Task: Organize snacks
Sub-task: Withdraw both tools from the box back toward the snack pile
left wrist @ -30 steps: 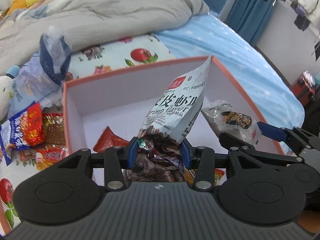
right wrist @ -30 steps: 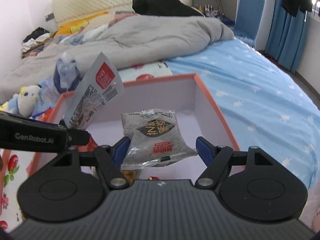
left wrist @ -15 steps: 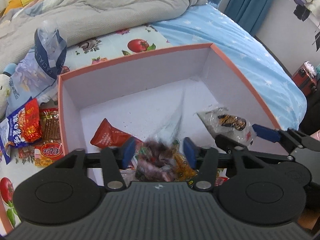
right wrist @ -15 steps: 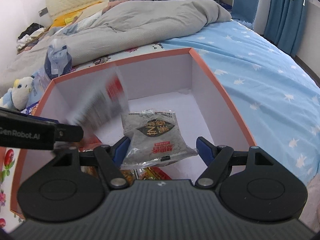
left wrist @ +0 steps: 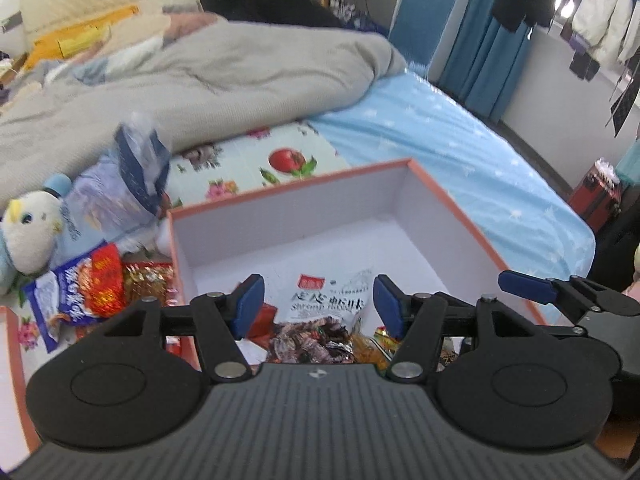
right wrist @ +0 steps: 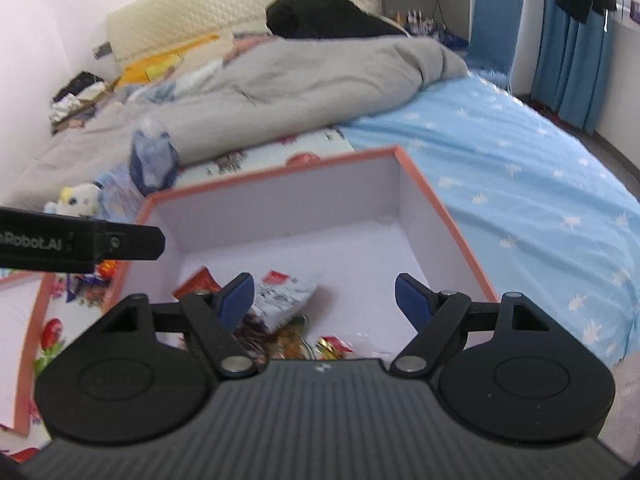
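Note:
An orange-rimmed box with a white inside (left wrist: pixel 288 216) (right wrist: pixel 280 208) sits on the bed. A white shrimp-flavour snack bag (left wrist: pixel 328 308) (right wrist: pixel 284 304) lies inside it on other wrapped snacks, with a red packet (right wrist: pixel 196 282) beside it. My left gripper (left wrist: pixel 318 306) is open and empty above the bag. My right gripper (right wrist: pixel 324 304) is open and empty over the box; its fingertips (left wrist: pixel 524 284) show at the right of the left wrist view. The grey packet it held is not clearly visible.
Loose snack packets (left wrist: pixel 92 284) lie left of the box on a flowered mat, next to a blue plastic bag (left wrist: pixel 136 168) and a plush toy (left wrist: pixel 28 232). A grey duvet (left wrist: pixel 180 80) lies behind. The bed edge drops off at right.
My left gripper opened and let the shrimp bag drop into the box. My right gripper opened and let go of the grey packet. Both grippers lifted and tilted up.

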Action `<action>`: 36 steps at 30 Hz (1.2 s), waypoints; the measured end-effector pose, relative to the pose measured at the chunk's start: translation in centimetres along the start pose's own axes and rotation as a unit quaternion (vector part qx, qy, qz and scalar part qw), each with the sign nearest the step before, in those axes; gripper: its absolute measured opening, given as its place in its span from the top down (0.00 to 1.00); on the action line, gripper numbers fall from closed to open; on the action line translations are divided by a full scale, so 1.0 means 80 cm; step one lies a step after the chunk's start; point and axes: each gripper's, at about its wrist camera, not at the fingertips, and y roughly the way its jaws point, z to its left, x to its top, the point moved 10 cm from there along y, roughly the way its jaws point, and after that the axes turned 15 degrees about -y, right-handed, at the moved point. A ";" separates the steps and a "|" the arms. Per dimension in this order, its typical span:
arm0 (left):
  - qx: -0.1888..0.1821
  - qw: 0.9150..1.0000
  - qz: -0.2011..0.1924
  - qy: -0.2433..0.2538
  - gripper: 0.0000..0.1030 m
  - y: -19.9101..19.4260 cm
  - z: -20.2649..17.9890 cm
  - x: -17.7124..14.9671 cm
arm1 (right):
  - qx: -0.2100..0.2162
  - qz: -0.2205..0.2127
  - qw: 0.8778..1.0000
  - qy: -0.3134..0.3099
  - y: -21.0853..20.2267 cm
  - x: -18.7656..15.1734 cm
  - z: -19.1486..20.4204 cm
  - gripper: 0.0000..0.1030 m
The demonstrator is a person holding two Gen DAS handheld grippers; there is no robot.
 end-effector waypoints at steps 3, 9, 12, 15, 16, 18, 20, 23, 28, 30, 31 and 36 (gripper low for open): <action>-0.005 1.000 -0.019 -0.003 0.36 -0.027 0.005 0.006 | 0.001 -0.020 1.000 0.002 -0.021 0.015 0.009 0.23; -0.005 0.998 -0.065 0.012 0.36 -0.091 0.018 0.014 | -0.002 -0.046 0.999 0.006 -0.053 0.028 0.027 0.23; -0.009 0.997 -0.079 0.007 0.36 -0.118 0.028 0.014 | 0.002 -0.056 0.998 0.005 -0.067 0.032 0.039 0.23; -0.012 0.995 -0.095 0.009 0.36 -0.147 0.037 0.011 | 0.000 -0.066 0.998 0.000 -0.081 0.037 0.048 0.23; -0.012 0.995 -0.101 0.011 0.36 -0.156 0.041 0.010 | 0.001 -0.070 0.998 -0.002 -0.086 0.038 0.052 0.23; -0.010 0.994 -0.111 0.012 0.36 -0.172 0.047 0.009 | 0.000 -0.079 0.997 -0.007 -0.097 0.041 0.059 0.23; -0.012 0.993 -0.119 0.009 0.36 -0.187 0.054 0.008 | -0.001 -0.087 0.996 -0.009 -0.108 0.046 0.068 0.23; -0.012 0.992 -0.128 0.002 0.36 -0.206 0.067 0.003 | 0.005 -0.098 0.995 -0.015 -0.120 0.050 0.082 0.23; -0.009 0.990 -0.138 -0.007 0.36 -0.231 0.086 -0.010 | 0.015 -0.114 0.993 -0.025 -0.134 0.050 0.108 0.23; -0.006 0.990 -0.140 -0.011 0.36 -0.241 0.093 -0.017 | 0.020 -0.116 0.993 -0.026 -0.139 0.048 0.117 0.23; -0.005 0.990 -0.142 -0.013 0.36 -0.245 0.097 -0.021 | 0.023 -0.117 0.993 -0.028 -0.141 0.047 0.121 0.23; 0.004 0.989 -0.148 -0.020 0.35 -0.264 0.117 -0.042 | 0.035 -0.117 0.992 -0.040 -0.149 0.038 0.146 0.23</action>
